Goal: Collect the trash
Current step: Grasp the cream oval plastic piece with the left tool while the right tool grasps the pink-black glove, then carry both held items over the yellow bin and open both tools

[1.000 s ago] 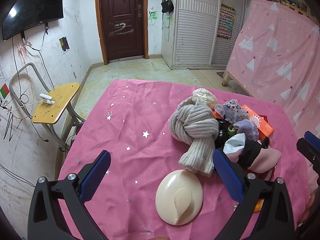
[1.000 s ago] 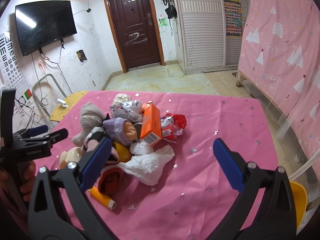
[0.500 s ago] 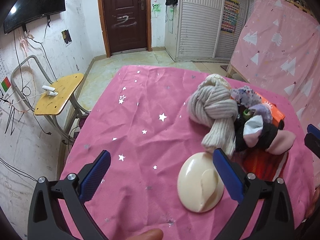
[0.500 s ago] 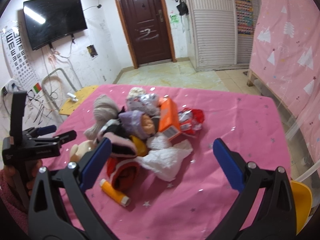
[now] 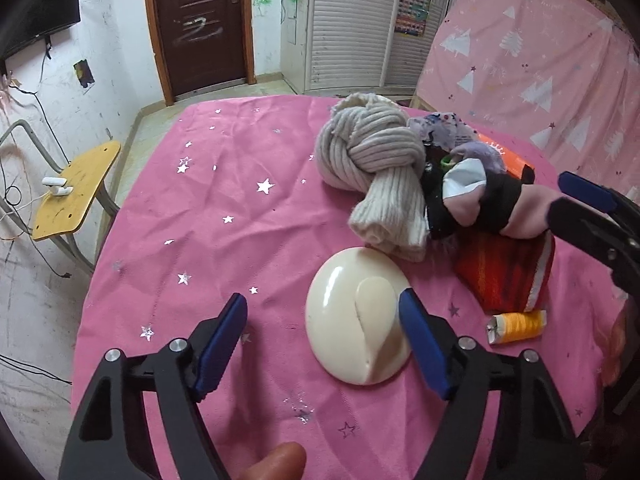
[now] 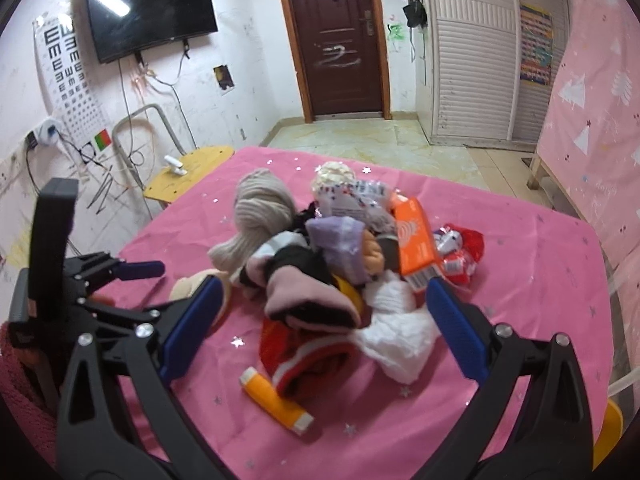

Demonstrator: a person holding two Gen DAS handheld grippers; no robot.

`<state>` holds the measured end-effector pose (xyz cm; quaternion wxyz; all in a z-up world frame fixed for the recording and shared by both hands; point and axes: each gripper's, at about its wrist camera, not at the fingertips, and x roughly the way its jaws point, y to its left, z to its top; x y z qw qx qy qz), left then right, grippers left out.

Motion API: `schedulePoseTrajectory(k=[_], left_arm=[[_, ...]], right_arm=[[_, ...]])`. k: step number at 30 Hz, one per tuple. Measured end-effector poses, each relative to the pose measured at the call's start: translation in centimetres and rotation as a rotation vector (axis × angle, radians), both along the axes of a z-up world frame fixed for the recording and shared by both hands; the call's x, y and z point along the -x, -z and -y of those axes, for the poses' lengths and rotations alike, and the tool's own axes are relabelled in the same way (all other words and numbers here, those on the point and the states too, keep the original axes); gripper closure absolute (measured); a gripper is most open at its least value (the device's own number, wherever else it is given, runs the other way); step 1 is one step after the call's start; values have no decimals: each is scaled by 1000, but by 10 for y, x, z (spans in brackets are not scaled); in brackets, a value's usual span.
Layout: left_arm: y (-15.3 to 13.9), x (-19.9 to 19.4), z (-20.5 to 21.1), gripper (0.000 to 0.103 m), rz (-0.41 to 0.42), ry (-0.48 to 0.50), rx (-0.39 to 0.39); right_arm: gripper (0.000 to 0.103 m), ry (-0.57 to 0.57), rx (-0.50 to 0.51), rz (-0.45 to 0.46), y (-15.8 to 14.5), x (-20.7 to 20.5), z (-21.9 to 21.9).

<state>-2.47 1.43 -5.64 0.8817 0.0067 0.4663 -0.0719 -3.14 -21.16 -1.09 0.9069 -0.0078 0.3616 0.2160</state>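
While the left gripper [image 5: 322, 314] narrows its jaws, the cream dome-shaped hook [image 5: 358, 316] lies partly between them, its right edge against the right pad and the left pad still clear of it, so nothing is gripped yet. Beside it, the right gripper [image 6: 320, 312] hangs with its jaws spread wide and empty over the near side of the heap. Just past the hook sits a knotted grey knit scarf [image 5: 376, 172], touching a tangle of pink and black cloth [image 5: 492, 204] and a red fabric piece [image 5: 504, 272]. An orange tube [image 6: 276, 400] lies on the cloth in front of the heap, with crumpled white paper [image 6: 396, 332] to one side and an orange carton [image 6: 416, 240] and red foil wrappers [image 6: 460, 252] behind. All of it rests on the pink starred tablecloth [image 5: 200, 208]. No bin or bag shows in either view, so I judge the collecting has barely begun: every piece still waits on the table.
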Motion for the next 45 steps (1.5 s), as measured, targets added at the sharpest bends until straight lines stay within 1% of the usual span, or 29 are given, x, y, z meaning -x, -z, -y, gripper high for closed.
schedulePoseTrajectory(k=[2,4,5,6,7,8,10,11,13,14,15,16,18,22,27,31,35,38,42,45], left_arm=[[1,0,3,39,2,10,2],[1,-1,6,44,3,25,7],[1,0,8,46,4,30,11],[1,-1,9,50,2,37,22],[1,-1,11,55,0,42,35],[1,-1,12,58,-2,46,43],[-1,2,12,62,3,48,47],[0,3,12,63,7,47,46],[-2,6,12,68,18,37,49],[-3,5,11,68,12,38,53],[-3,5,11,71,10,36,56],[-5,6,11,80,21,38,55],[-10,9,15,92,38,53,61],[-10,9,22,92,37,53,31],[-19,7,26,92,37,35,29],[-37,9,31,92,80,26,11],[-59,7,42,92,127,40,7],[-71,6,55,92,157,79,8],[-85,6,94,92,184,176,40],[-91,7,127,92,179,246,77]], right_arm=[[12,-6,9,-5,2,-4,-3],[31,-11,30,-14,3,-8,-9],[33,-11,37,-20,6,-10,-11],[37,-12,41,-29,8,-11,-11],[43,-16,46,-36,11,-12,-12],[46,-18,48,-38,12,-12,-12],[58,-27,37,-35,13,-11,-12],[59,-28,37,-30,13,-11,-12],[63,-29,34,-21,13,-9,-12],[64,-28,25,-20,13,-9,-11],[65,-28,15,-16,12,-9,-10],[65,-29,5,-10,10,-8,-9],[65,-29,-12,5,7,-5,-7],[65,-26,-53,28,-3,-2,1],[65,-11,-73,48,-10,2,13],[65,29,-97,70,-18,5,32],[65,80,-113,89,-22,10,56],[65,136,-121,103,-25,17,81],[65,232,-129,115,-24,30,122],[65,314,-125,120,-22,43,156]])
